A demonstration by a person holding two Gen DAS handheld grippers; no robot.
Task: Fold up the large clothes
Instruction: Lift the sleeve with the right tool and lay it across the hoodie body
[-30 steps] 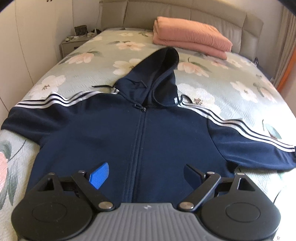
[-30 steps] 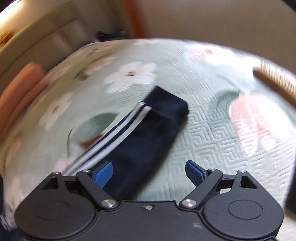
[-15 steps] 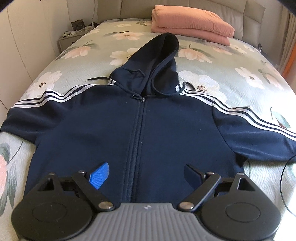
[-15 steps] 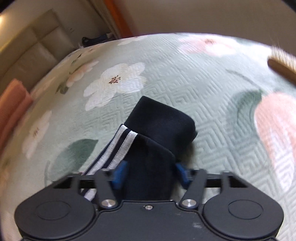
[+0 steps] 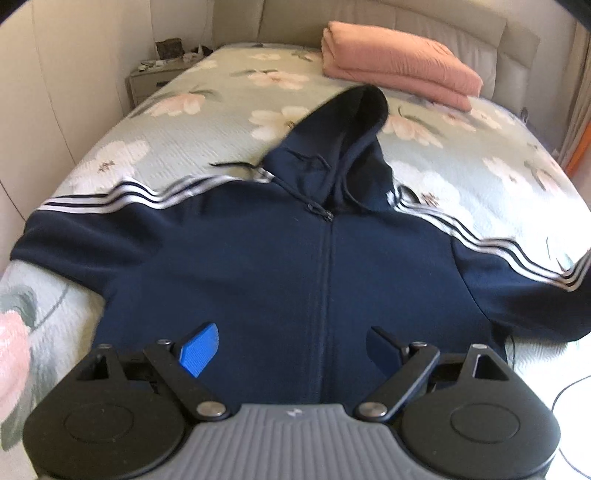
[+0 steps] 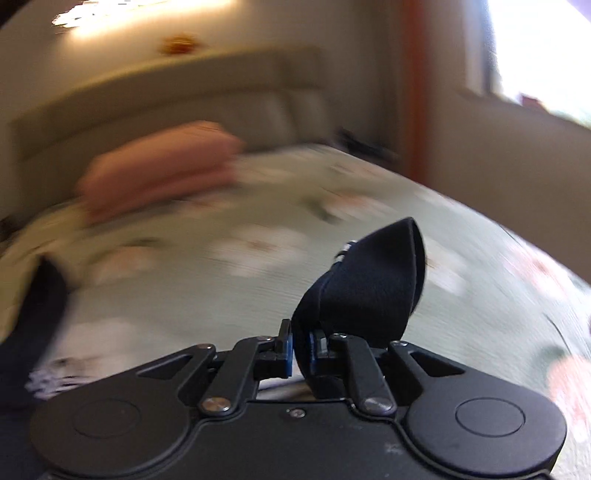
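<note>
Lifted off the bed (image 6: 221,266), the sleeve cuff (image 6: 369,288) sits clenched in the right tool (image 6: 301,350), whose jaws just closed; the left tool (image 5: 291,350) hangs released. Next, I think: carry the sleeve across the hoodie (image 5: 295,266).

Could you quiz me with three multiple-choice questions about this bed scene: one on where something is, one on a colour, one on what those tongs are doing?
1. Where is the folded blanket?
A. by the headboard
B. on the hoodie
C. on the nightstand

2. What colour are the hoodie's sleeve stripes?
A. red
B. white
C. yellow

3. What are the right tongs doing?
A. standing wide open
B. gripping the blanket
C. pinching the cuff

Answers:
1 A, it lies at the bed's far end under the headboard.
2 B, white bands run along both sleeves.
3 C, dark cuff fabric sits squeezed between the blue pads.
</note>
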